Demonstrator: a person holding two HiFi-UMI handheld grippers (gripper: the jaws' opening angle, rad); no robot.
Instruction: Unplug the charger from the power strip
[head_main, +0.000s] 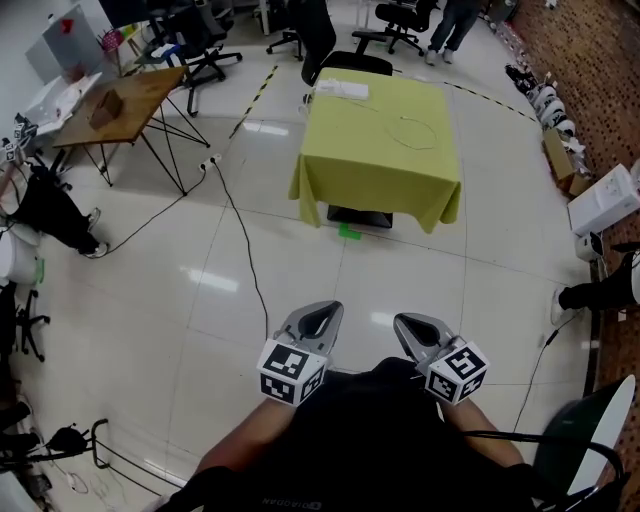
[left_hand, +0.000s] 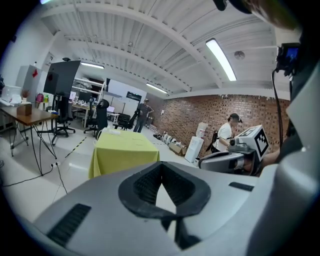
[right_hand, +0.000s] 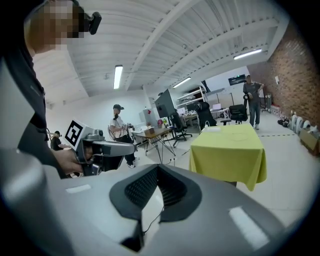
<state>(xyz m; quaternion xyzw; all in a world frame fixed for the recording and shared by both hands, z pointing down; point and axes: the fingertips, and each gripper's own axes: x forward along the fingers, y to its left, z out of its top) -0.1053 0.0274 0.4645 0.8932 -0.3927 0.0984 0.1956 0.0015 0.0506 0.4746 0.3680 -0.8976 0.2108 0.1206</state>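
A table under a yellow-green cloth (head_main: 380, 150) stands a few steps ahead on the tiled floor. A white power strip (head_main: 342, 89) lies at its far left corner, and a thin cable (head_main: 415, 130) loops across the cloth. I cannot make out the charger itself from here. My left gripper (head_main: 318, 318) and right gripper (head_main: 418, 330) are held side by side close to my body, both shut and empty, pointing toward the table. The table (left_hand: 122, 150) sits beyond the jaws in the left gripper view, and the table (right_hand: 230, 150) shows likewise in the right gripper view.
A wooden desk (head_main: 120, 105) stands at the far left, with a floor cable (head_main: 245, 250) running from it toward me. Office chairs (head_main: 320, 30) and a standing person (head_main: 455, 20) are behind the table. Boxes (head_main: 605, 200) line the right wall; a dark chair (head_main: 590, 440) is at my right.
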